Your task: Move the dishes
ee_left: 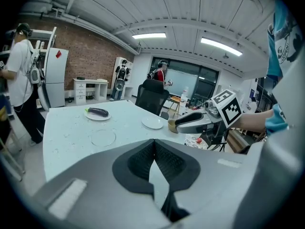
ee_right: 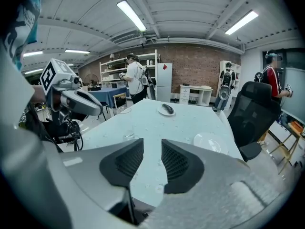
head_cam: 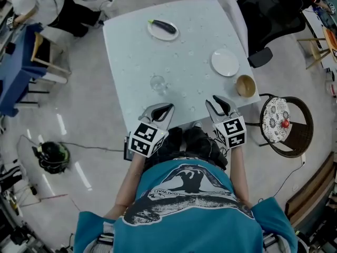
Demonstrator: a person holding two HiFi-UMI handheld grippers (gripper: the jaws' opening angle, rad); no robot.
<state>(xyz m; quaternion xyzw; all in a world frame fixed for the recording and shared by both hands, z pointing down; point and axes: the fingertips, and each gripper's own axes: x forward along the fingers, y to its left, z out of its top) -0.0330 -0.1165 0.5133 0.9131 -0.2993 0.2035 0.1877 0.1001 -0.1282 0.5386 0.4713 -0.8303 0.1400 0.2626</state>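
Observation:
On the pale table [head_cam: 137, 51] stand a white plate with a dark eggplant [head_cam: 163, 28], an empty white plate [head_cam: 225, 62], a tan bowl [head_cam: 245, 86] at the right edge and a clear glass [head_cam: 158, 83]. My left gripper [head_cam: 166, 109] hovers over the near table edge just short of the glass, jaws shut with nothing between them; the left gripper view shows its tips [ee_left: 154, 142] meeting. My right gripper [head_cam: 217, 102] hangs near the front right, between the glass and the bowl, open and empty, with a gap between its pads [ee_right: 152, 149].
A black office chair [head_cam: 263, 15] stands at the table's far right. A round chair with a patterned cushion [head_cam: 276, 119] sits right of the bowl. A person [head_cam: 37, 1] stands by a blue table at the far left. Cables and a dark device [head_cam: 52, 156] lie on the floor.

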